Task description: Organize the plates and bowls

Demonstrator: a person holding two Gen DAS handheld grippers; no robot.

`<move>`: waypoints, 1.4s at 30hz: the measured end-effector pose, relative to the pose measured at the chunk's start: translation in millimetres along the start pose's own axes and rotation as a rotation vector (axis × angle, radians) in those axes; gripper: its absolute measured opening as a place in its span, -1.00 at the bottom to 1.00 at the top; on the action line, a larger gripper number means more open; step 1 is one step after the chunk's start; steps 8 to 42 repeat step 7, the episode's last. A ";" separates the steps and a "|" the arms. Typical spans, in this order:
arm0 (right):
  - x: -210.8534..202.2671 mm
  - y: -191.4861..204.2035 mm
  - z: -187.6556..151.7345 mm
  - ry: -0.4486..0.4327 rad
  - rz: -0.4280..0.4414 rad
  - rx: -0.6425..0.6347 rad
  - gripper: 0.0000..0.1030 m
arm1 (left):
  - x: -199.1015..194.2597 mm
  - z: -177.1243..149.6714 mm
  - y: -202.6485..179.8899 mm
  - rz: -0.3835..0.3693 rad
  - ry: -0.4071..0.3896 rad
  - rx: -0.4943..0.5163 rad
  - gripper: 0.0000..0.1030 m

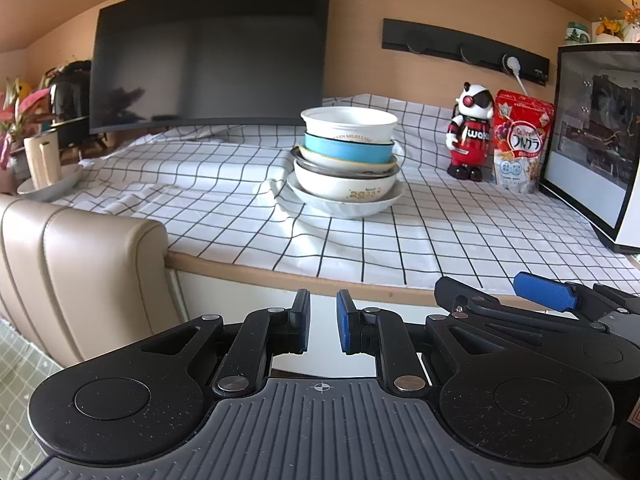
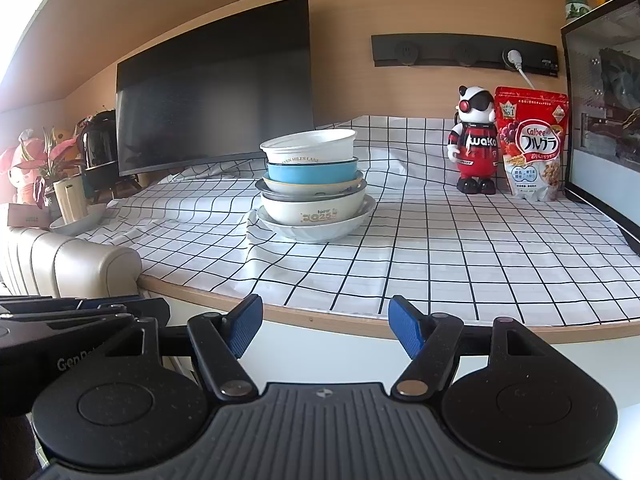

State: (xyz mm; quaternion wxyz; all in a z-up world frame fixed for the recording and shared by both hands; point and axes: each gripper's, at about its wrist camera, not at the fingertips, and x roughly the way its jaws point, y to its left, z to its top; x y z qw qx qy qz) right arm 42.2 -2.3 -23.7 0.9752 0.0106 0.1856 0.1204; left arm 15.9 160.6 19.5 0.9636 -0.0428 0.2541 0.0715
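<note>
mid-bench, on the checked cloth (image 1: 224, 200): white bowl (image 1: 349, 124) tops nested stack, bottom plate (image 1: 340, 206); my left gripper (image 1: 322, 326) nearly closed, empty; right gripper (image 2: 325, 330) spread, empty.

**Count on the desk**

One stack of dishes (image 2: 314, 188) is seen: about six pieces, exact number uncertain. One monitor (image 2: 216, 88), one robot figurine (image 2: 476, 140), one cereal bag (image 2: 532, 144) and one potted plant (image 2: 60, 176) are counted. Two claws are noted: left claw (image 1: 322, 326), right claw (image 2: 326, 330).
</note>
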 end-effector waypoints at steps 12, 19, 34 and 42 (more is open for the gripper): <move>3.3 -3.3 2.5 -0.002 -0.013 0.011 0.37 | 7.0 0.1 -3.7 -0.012 0.014 0.021 -0.68; 3.3 -3.3 2.5 -0.002 -0.013 0.011 0.37 | 7.0 0.1 -3.7 -0.012 0.014 0.021 -0.68; 3.3 -3.3 2.5 -0.002 -0.013 0.011 0.37 | 7.0 0.1 -3.7 -0.012 0.014 0.021 -0.68; 3.3 -3.3 2.5 -0.002 -0.013 0.011 0.37 | 7.0 0.1 -3.7 -0.012 0.014 0.021 -0.68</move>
